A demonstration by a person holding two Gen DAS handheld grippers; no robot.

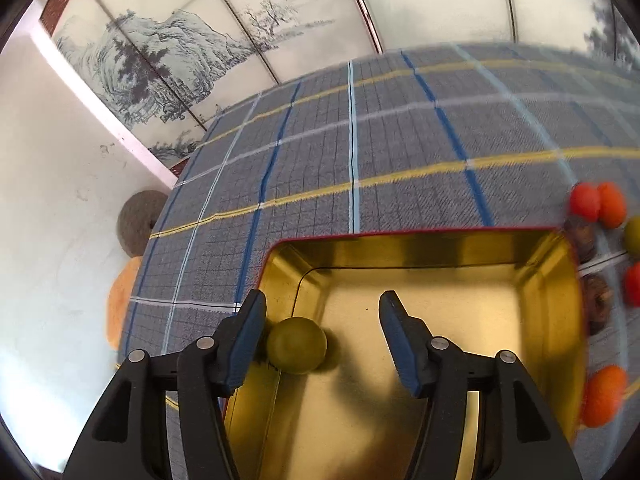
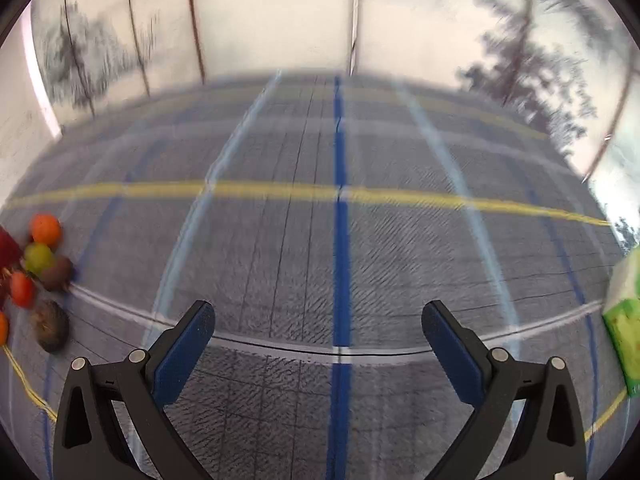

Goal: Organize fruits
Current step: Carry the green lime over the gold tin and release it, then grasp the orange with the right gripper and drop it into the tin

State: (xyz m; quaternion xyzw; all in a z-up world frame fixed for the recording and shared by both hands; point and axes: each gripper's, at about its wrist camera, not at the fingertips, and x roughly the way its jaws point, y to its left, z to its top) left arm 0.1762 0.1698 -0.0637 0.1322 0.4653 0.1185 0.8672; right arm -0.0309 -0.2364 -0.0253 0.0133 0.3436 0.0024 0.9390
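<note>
One green fruit (image 1: 296, 345) lies inside the gold tin (image 1: 440, 248), beside the left gripper (image 1: 322, 330), whose jaws stand apart and empty. Orange, green and brown fruits (image 2: 40, 276) wait on the checked surface (image 2: 340, 240). Jaws apart, the right gripper (image 2: 318, 334) holds nothing; most sorting seems left.

Both the left gripper (image 1: 322, 336) and right gripper (image 2: 318, 354) have glossy black plastic frames with triangular cutouts, round silver pivot screws, and ribbed dark-blue finger pads.
</note>
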